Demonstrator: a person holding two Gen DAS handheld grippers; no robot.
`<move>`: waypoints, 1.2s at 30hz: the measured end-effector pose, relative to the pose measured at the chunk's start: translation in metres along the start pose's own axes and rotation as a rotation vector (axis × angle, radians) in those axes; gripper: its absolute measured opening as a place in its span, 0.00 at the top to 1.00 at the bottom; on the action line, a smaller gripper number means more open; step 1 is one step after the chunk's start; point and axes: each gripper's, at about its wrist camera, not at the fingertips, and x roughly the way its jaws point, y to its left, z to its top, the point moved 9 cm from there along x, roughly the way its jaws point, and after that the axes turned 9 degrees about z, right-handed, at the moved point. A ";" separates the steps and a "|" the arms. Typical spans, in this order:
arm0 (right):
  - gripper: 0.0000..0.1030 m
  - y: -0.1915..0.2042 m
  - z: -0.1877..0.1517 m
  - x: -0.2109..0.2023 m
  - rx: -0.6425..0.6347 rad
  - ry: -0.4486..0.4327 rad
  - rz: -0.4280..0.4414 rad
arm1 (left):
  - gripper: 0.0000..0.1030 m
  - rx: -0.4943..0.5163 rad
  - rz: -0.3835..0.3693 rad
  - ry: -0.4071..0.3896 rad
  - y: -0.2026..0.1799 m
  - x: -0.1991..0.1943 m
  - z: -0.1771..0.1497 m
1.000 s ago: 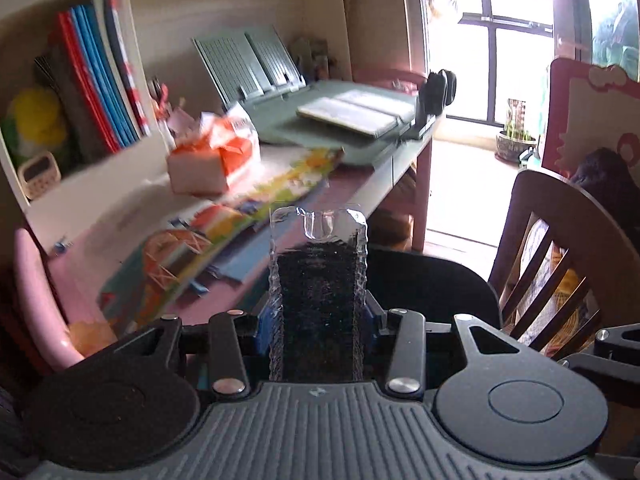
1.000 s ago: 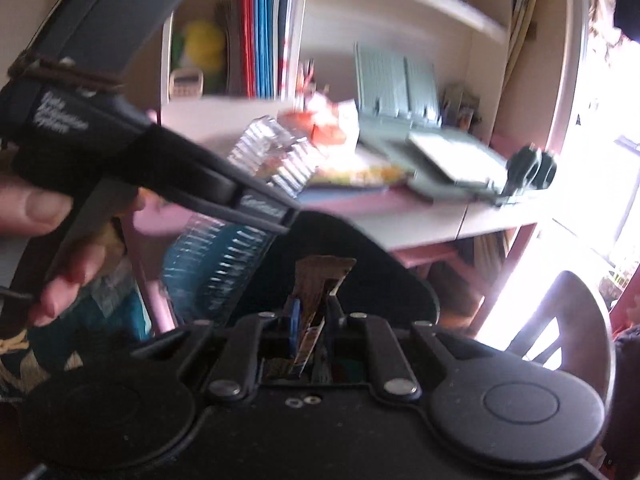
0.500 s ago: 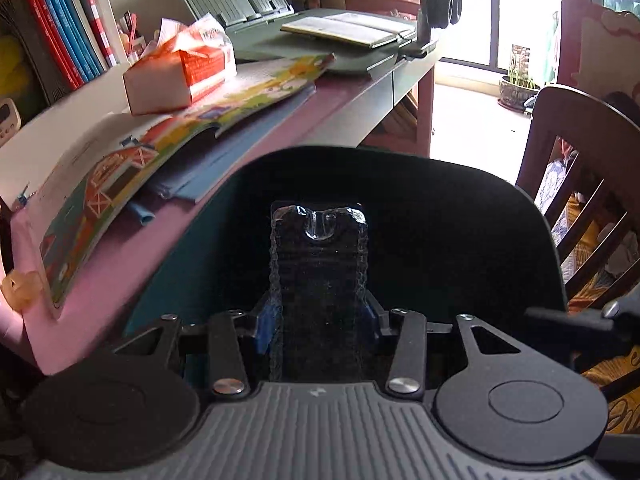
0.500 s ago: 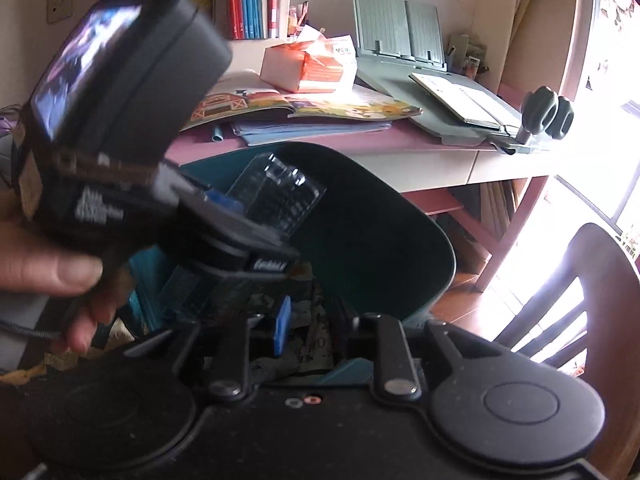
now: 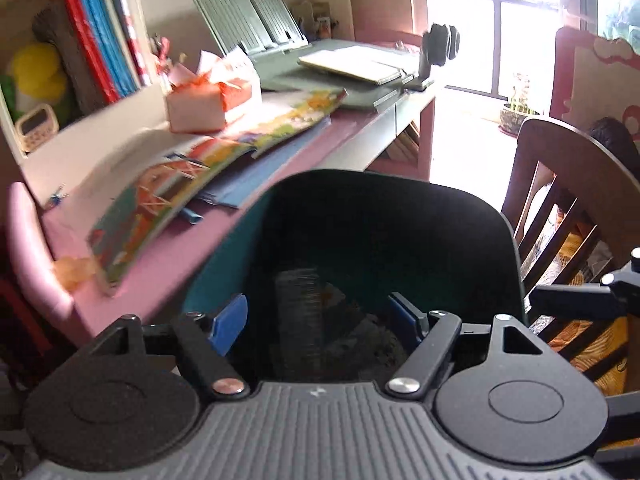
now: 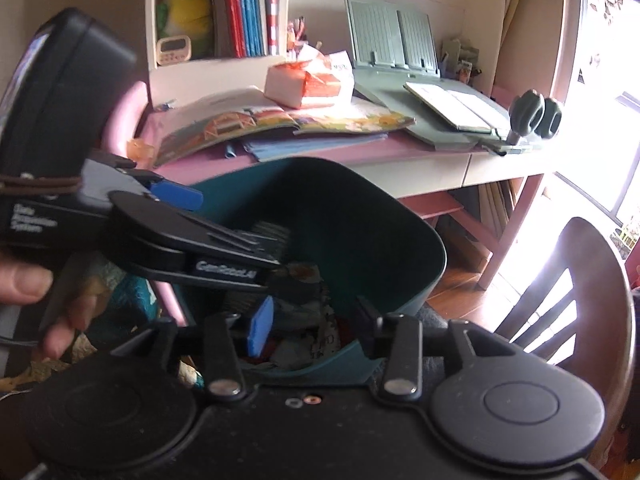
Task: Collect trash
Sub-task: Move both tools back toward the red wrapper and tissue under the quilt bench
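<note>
Teal bin gapes directly under both spread, empty grippers, left gripper and right gripper, whose jaws have just been opening, ribbed plastic tray upright inside.

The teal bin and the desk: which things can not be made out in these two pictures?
- Trash in the teal bin: left wrist view, lost in dark shadow.
- Bin floor: right wrist view, covered by the left gripper.
- Orange scrap at the desk edge: blurred, kind unclear.
- Timer on the shelf: digits too small.
</note>
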 end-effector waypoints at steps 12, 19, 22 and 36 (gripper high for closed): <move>0.48 0.072 0.002 -0.063 -0.075 -0.049 0.075 | 0.26 -0.036 0.065 -0.046 0.056 -0.094 -0.038; 0.45 0.135 -0.009 -0.082 -0.139 -0.047 0.151 | 0.26 -0.093 0.100 -0.060 0.098 -0.152 -0.078; 0.44 0.165 -0.015 -0.085 -0.168 -0.039 0.186 | 0.26 -0.127 0.122 -0.055 0.119 -0.172 -0.100; 0.42 0.314 -0.075 -0.033 -0.278 0.074 0.452 | 0.20 -0.274 0.234 0.046 0.228 -0.207 -0.246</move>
